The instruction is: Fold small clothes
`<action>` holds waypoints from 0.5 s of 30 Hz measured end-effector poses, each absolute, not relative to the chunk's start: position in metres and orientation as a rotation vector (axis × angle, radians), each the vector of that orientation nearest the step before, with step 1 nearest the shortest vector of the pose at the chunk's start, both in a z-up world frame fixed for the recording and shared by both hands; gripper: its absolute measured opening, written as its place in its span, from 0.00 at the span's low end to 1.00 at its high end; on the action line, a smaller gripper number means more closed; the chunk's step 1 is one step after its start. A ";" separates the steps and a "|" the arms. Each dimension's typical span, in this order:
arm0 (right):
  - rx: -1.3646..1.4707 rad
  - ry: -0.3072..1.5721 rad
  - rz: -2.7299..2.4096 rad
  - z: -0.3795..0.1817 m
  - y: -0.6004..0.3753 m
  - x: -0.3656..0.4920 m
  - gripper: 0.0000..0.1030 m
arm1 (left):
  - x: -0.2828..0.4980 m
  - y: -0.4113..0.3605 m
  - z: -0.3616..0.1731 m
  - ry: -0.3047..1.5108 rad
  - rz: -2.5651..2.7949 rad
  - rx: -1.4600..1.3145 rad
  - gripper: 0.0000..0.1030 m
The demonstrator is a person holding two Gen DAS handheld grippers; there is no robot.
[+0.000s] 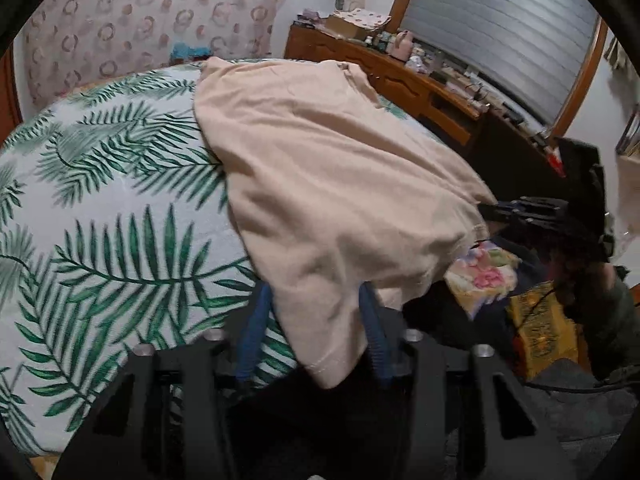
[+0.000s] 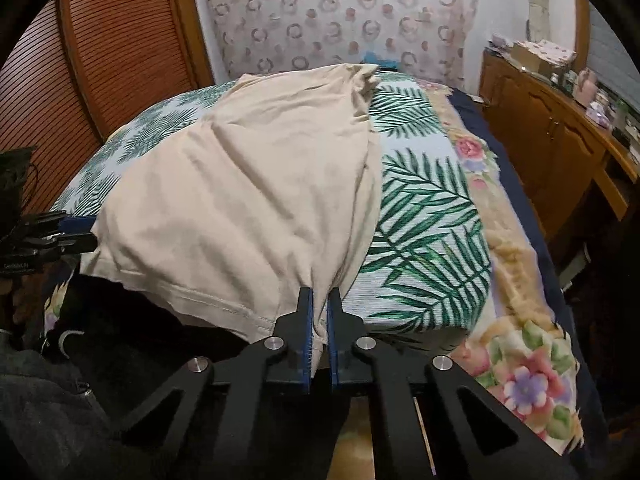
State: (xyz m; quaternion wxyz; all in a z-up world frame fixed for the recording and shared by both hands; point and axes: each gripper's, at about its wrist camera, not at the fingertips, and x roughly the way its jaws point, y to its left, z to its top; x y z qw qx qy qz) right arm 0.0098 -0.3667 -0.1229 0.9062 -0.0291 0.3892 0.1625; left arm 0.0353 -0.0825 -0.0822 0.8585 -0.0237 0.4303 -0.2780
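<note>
A beige garment [image 1: 320, 168] lies stretched over the palm-leaf sheet [image 1: 100, 200] of a bed; it also shows in the right wrist view [image 2: 240, 192]. My left gripper [image 1: 316, 300] has its blue-padded fingers [image 1: 256, 320] spread, with the garment's near corner draped between them; whether they pinch it is unclear. My right gripper [image 2: 320, 300] is shut on the other near corner at the hem, lifted off the bed edge. The right gripper also shows in the left wrist view [image 1: 520, 212], and the left gripper shows in the right wrist view [image 2: 72, 232] at the garment's left corner.
A floral blanket [image 2: 520, 360] hangs along the bed's right side. A wooden dresser [image 1: 400, 76] with clutter stands by the window. A slatted wooden door [image 2: 100, 80] is at the left. Dark clothes [image 1: 580, 400] lie below the bed edge.
</note>
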 end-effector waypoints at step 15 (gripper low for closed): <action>0.052 0.595 0.462 -0.049 -0.387 0.023 0.04 | 0.066 -0.078 0.003 0.710 -0.679 -0.092 0.03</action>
